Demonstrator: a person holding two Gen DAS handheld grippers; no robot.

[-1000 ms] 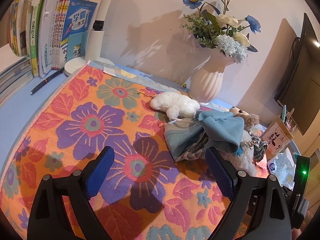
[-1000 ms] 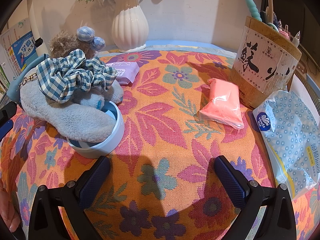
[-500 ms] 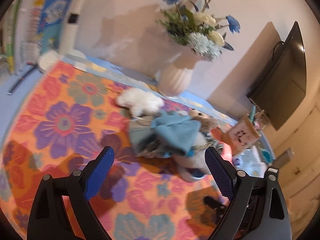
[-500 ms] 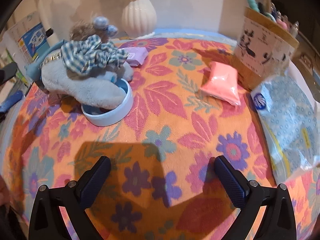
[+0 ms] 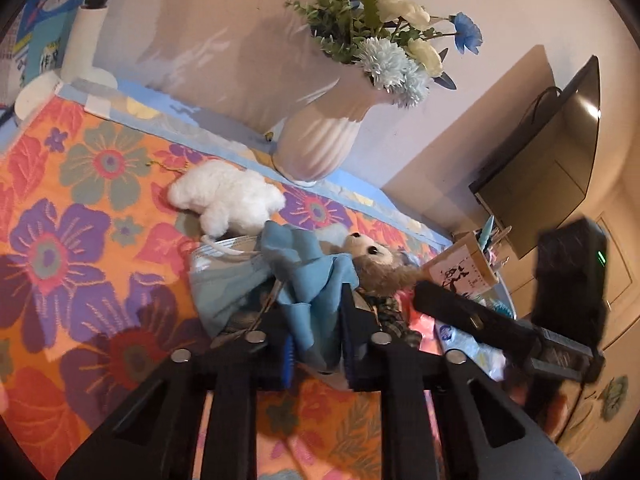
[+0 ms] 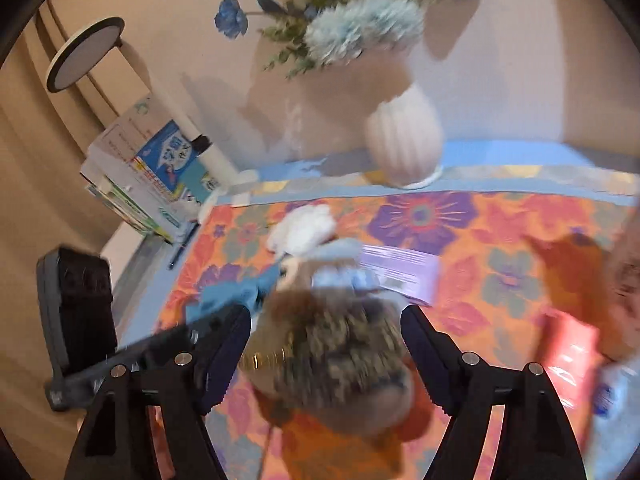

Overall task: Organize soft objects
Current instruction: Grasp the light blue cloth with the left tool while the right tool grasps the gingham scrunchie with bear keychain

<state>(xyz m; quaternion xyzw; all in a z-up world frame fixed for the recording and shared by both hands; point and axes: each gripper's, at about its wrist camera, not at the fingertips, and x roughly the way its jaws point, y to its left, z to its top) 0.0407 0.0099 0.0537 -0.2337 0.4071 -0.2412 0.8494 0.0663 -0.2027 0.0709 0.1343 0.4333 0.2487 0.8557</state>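
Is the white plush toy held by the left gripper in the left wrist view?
No, the white plush toy lies free on the floral cloth, while the left gripper is shut on the blue cloth.

1. A plain pale wall (image 5: pixel 248 40) stood behind the surface.
2. A floral orange cloth (image 5: pixel 80 208) covered the surface.
3. A dark monitor (image 5: pixel 552 172) hung rightward.
4. Books (image 6: pixel 160 176) leaned beside a white lamp (image 6: pixel 84 52).

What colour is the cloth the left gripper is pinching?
Blue cloth, clearest in the left wrist view.
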